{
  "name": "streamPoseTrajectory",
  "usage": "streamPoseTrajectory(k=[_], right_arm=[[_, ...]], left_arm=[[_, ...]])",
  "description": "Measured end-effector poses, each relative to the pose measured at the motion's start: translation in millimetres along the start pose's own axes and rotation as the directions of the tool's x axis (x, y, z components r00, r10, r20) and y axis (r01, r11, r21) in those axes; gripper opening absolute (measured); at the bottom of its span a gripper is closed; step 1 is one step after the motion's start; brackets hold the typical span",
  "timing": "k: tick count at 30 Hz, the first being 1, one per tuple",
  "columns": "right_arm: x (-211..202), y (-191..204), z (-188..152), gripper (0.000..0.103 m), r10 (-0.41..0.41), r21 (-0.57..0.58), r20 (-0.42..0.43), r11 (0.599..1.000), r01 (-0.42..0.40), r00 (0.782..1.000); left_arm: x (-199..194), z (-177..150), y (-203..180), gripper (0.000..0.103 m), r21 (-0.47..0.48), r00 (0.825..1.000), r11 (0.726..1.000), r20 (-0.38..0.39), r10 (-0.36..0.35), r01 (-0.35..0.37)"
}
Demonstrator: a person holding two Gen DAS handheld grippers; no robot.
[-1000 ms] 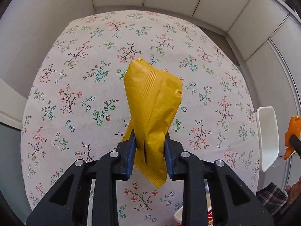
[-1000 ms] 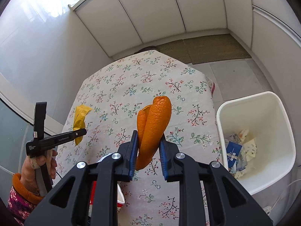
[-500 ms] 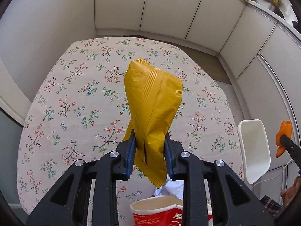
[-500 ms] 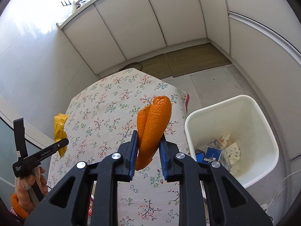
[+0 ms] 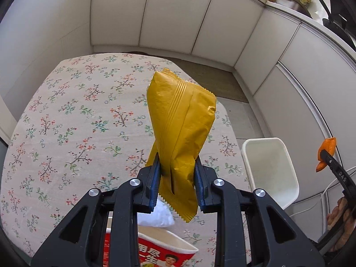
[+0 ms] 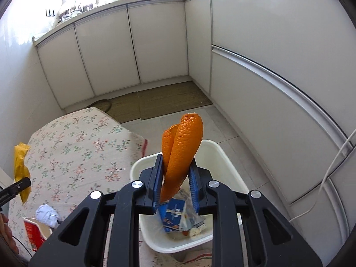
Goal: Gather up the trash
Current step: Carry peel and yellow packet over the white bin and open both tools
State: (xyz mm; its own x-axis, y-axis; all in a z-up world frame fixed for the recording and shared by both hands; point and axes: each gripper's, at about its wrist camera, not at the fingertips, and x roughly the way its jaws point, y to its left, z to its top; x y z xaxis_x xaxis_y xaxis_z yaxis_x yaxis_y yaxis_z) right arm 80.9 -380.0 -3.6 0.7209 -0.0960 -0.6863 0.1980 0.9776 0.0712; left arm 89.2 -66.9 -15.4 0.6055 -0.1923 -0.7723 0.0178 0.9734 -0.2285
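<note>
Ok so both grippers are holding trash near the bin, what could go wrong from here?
1. The right gripper pinches only the lower end of the orange peel; the curled piece might slip out early, though it hangs over the white bin.
2. The left gripper holds the yellow wrapper above the table, not the bin; letting go now would likely drop it on the cloth.
3. The red cup sits just below the left gripper and could get knocked.
</note>
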Motion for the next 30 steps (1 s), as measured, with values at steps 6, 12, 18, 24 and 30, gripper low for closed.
streamPoseTrajectory(k=[6, 12, 18, 24, 30], right_arm=[[7, -20, -6, 0.054, -0.026, -0.031, -0.007, 0.999, 0.026, 1.000], [-2, -46, -2, 0.082, -0.142, 0.043, 0.043, 0.989, 0.140, 0.989], [-14, -81, 4, 0.091, -0.272, 0.158, 0.077, 0.953, 0.257, 0.959], [-19, -106, 4, 0.091, -0.311, 0.231, 0.055, 0.928, 0.291, 0.949], [-19, -120, 3, 0.091, -0.329, 0.262, 0.039, 0.914, 0.308, 0.943]], left_arm=[[0, 3, -48, 0.026, 0.048, 0.997, 0.996, 0.028, -0.077, 0.076], [16, 6, -98, 0.026, 0.088, 0.986, 0.983, 0.004, -0.164, 0.163], [31, 6, -142, 0.026, 0.130, 0.972, 0.963, -0.013, -0.235, 0.235], [47, 9, -174, 0.026, 0.144, 0.960, 0.949, -0.042, -0.277, 0.280], [61, 13, -201, 0.026, 0.177, 0.953, 0.937, -0.069, -0.295, 0.303]])
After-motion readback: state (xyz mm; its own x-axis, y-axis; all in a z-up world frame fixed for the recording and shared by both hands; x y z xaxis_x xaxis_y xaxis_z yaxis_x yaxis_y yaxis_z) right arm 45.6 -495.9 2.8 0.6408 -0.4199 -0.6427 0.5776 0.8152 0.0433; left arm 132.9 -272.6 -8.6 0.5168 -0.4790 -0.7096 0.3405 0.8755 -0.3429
